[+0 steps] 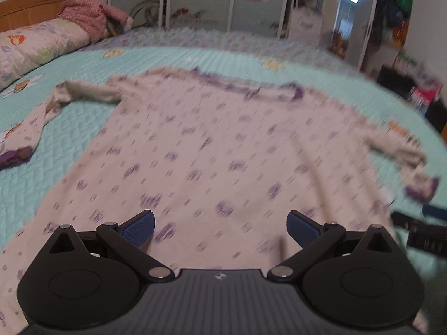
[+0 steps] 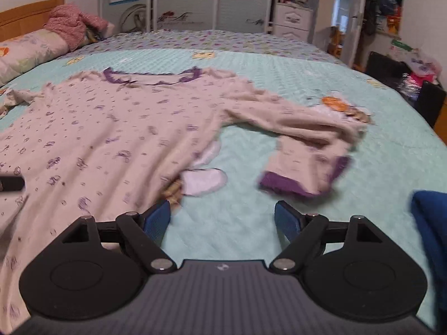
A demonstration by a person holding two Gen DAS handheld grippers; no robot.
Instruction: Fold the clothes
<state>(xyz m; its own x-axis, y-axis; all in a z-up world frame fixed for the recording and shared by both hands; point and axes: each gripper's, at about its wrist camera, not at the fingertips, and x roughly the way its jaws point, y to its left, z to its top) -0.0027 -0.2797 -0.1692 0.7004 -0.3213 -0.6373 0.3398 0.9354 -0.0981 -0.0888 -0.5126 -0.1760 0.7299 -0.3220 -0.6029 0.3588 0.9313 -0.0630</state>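
Left gripper (image 1: 220,227): jaws apart, nothing between them, positioned over the near hem area of the shirt (image 1: 212,150). Right gripper (image 2: 222,219): jaws apart and empty, positioned over bare quilt (image 2: 279,64) just to the right of the shirt's side edge; its left pad (image 2: 156,219) lies beside that edge, and contact cannot be confirmed. The shirt is a pale long-sleeved top with a purple print, spread flat on the quilt, hem toward the grippers and purple collar (image 2: 152,76) at the far end. Its long axis therefore runs straight away from both tools. The right sleeve (image 2: 301,128) extends outward from the shoulder, then bends back toward the near side, ending in a purple cuff (image 2: 290,185) ahead of and slightly right of the right gripper. The left sleeve (image 1: 56,103) extends to the far left and bends back toward the near side, ending in its own cuff (image 1: 14,155), well apart from the left gripper. A small pale piece of cloth (image 2: 202,181) lies at the shirt's right edge, just ahead of the right gripper; its identity cannot be determined. Assessment: no fold has been made. The right cuff is the nearest graspable part and the right gripper is the nearer tool; a likely first move carries that sleeve leftward across the body, perpendicular to the long axis. Beyond the shirt: pillow (image 2: 25,53), pink garment (image 2: 72,22), headboard (image 2: 30,14).
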